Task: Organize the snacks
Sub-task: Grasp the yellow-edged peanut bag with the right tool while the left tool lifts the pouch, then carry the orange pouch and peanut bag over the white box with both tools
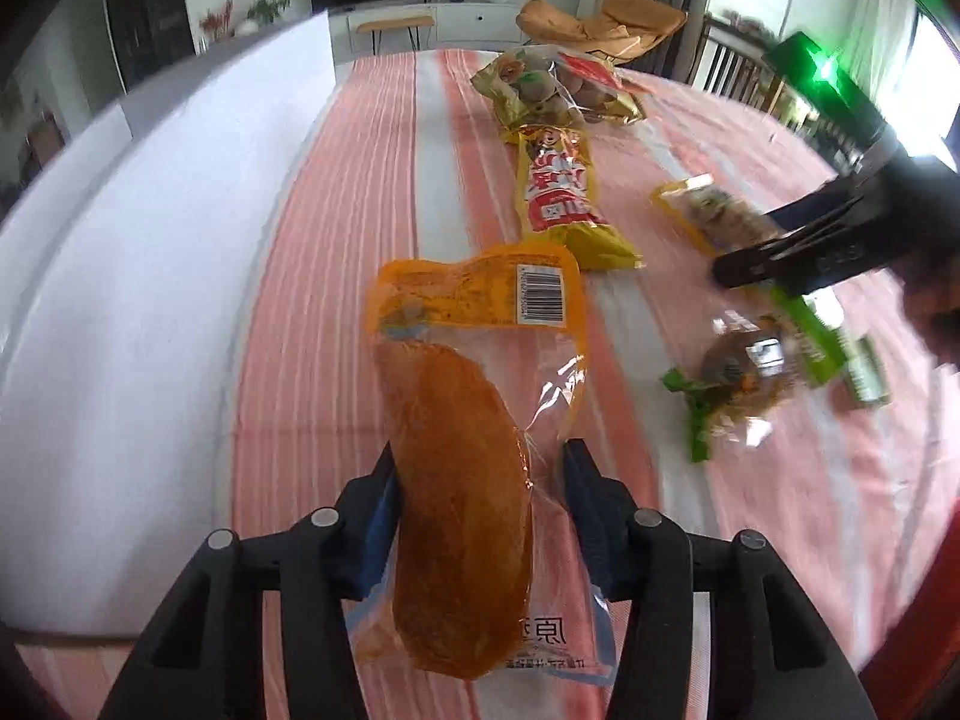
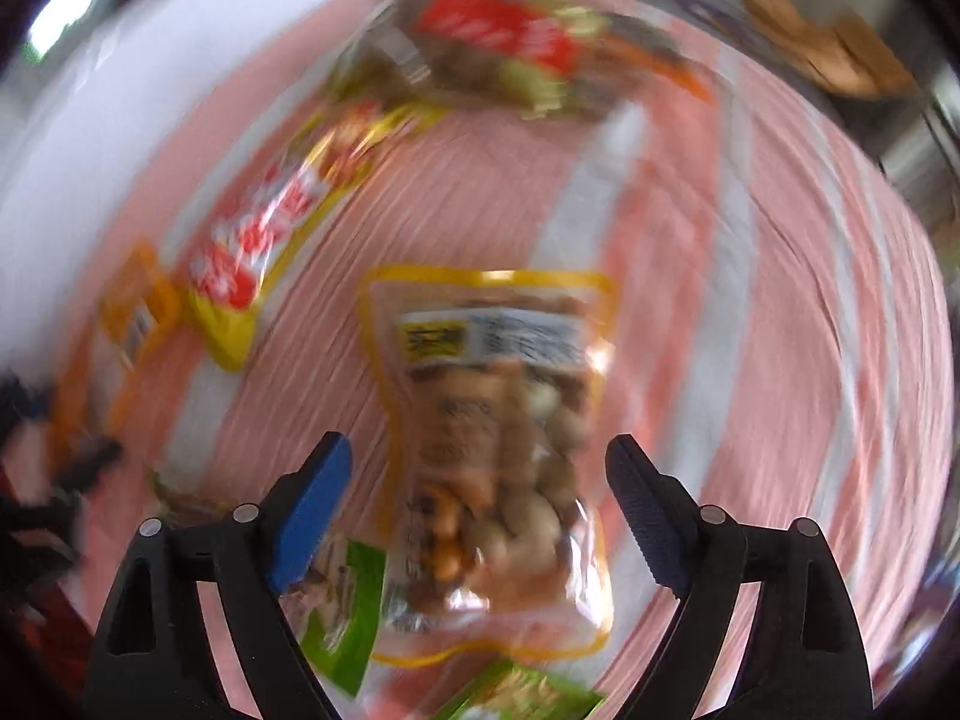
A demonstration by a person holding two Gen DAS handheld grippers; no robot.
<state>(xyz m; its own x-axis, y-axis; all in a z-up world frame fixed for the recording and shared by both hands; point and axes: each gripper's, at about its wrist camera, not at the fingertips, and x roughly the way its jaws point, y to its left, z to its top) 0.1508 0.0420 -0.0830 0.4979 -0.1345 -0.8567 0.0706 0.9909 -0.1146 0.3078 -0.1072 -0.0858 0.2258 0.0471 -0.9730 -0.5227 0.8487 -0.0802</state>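
Orange chicken-breast pack [image 1: 462, 480] sits between left tongs [image 1: 480, 480], apparently clamped. Right tongs [image 2: 480, 480] apart around nut pouch [image 2: 498, 450]; blurred. Close squarely mid-pouch before lifting off table [image 1: 336, 300].

Striped tablecloth [image 1: 336, 276] carries yellow sausage pack [image 1: 558, 204], green packet [image 1: 774, 372]

Black plastic tongs [image 1: 480, 480], blue ribbed pads [image 2: 309, 510], silver rivets
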